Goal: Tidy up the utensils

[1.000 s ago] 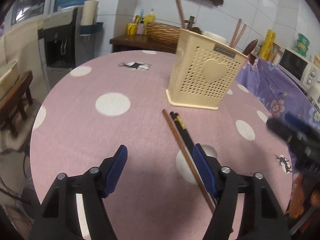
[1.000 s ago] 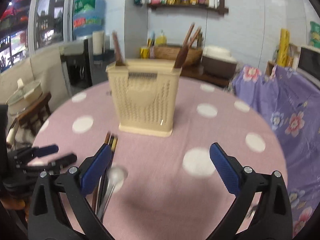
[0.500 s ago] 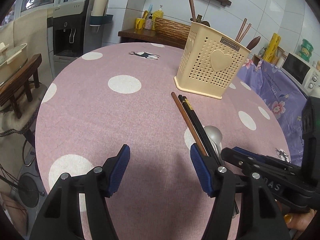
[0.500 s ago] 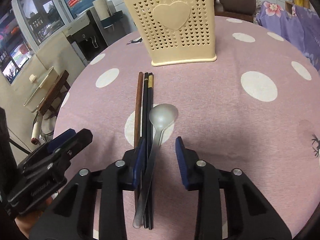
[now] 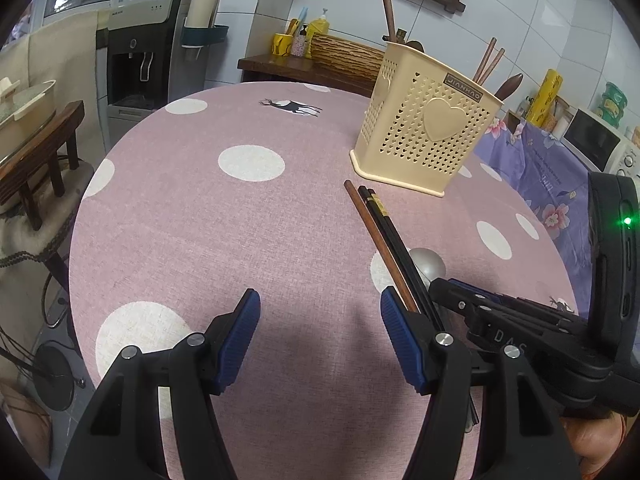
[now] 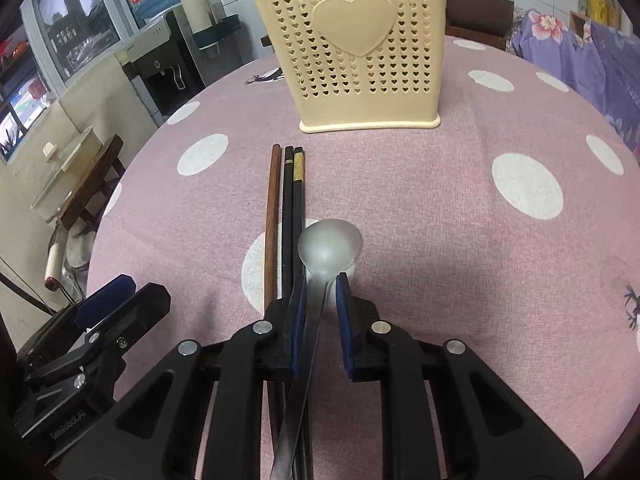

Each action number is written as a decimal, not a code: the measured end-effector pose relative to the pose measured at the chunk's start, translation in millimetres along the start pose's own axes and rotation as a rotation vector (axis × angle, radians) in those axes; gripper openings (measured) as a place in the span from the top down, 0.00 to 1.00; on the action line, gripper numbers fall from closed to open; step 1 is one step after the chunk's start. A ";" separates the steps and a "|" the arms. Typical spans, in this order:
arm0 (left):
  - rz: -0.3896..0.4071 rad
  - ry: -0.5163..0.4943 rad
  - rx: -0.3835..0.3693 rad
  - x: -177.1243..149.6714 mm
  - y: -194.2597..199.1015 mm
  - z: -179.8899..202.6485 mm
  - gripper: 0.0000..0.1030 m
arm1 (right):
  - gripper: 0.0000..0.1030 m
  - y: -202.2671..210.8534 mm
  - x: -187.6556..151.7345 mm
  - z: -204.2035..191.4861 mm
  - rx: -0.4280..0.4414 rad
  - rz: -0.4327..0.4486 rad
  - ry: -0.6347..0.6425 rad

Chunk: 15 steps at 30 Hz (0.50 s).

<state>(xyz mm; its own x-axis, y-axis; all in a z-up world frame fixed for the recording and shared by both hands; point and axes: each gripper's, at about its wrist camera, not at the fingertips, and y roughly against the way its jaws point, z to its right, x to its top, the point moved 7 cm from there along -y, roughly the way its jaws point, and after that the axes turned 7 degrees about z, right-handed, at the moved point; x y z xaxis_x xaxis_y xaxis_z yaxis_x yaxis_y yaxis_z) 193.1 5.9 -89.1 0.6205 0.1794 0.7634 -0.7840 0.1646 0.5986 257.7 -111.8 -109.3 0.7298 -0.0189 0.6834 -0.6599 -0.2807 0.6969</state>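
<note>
Pinching a dull steel spoon (image 6: 320, 264) – right gripper (image 6: 320, 300) jaws closed, left gripper (image 5: 320, 328) jaws open.

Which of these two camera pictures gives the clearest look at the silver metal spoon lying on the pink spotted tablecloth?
The right wrist view: the silver metal spoon shows its whole bowl and handle, running between the right gripper fingers. The left wrist view shows only part of its bowl, behind chopsticks and the right gripper.

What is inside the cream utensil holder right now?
Sticking out of the cream utensil holder: a pair of brown chopsticks, a tall wooden handle and a dark wooden utensil end. The perforated walls hide their lower parts and anything shorter.
</note>
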 end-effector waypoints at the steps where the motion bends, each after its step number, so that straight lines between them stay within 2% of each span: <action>1: 0.000 0.000 -0.001 -0.1 0.2 0.4 0.39 | 0.90 -1.2 -0.1 -0.1 -0.010 -0.004 0.010; 6: -0.002 0.003 -0.003 0.1 1.4 -0.2 0.39 | 0.92 3.1 1.2 13.5 -0.009 0.013 -0.007; 13: -0.003 0.014 -0.010 0.9 0.9 -0.9 0.39 | 0.92 37.0 14.6 75.6 -0.188 0.113 0.024; 15: -0.006 0.012 -0.014 0.3 -0.4 1.7 0.39 | 0.92 39.5 15.2 93.8 -0.223 0.111 0.021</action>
<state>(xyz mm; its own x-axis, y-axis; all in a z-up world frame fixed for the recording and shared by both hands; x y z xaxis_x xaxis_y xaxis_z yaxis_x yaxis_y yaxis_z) 193.6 4.2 -88.7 0.6258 0.1895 0.7566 -0.7797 0.1794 0.5999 259.5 -213.3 -91.8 0.6484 -0.0169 0.7611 -0.7606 -0.0597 0.6465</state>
